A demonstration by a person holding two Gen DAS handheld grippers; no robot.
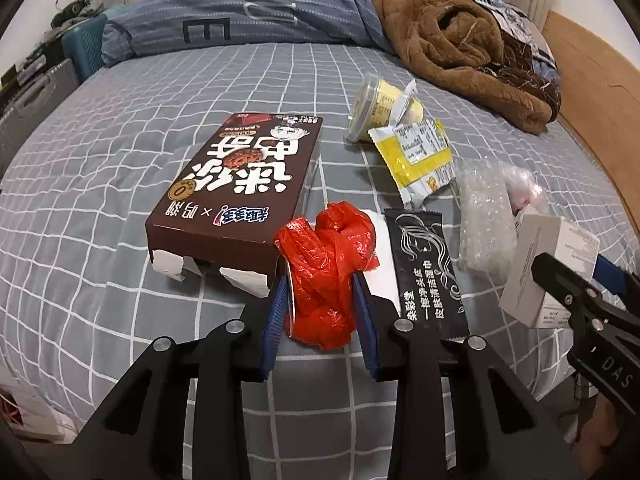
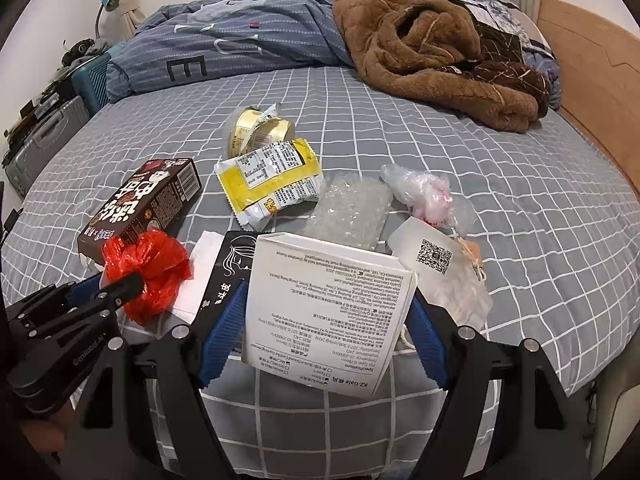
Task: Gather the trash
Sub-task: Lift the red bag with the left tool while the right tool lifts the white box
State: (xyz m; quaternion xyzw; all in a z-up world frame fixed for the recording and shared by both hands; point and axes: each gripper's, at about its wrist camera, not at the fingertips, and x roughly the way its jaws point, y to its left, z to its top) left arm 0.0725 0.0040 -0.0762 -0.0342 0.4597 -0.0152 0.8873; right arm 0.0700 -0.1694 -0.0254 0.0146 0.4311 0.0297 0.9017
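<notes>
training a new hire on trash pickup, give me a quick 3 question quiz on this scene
1. True or false: the left gripper has its pads around the red bag.
2. Which item is between the right gripper's pads? A) yellow wrapper B) white box C) brown box
3. Fill in: the black sachet lies between the red bag and the ____ wrap.

Key:
1. True: the crumpled bag sits squeezed between both blue pads.
2. B: the white box, printed side up. The yellow wrapper and brown box lie on the bed.
3. Bubble: the bubble wrap is to the sachet's right in the left view.
</notes>
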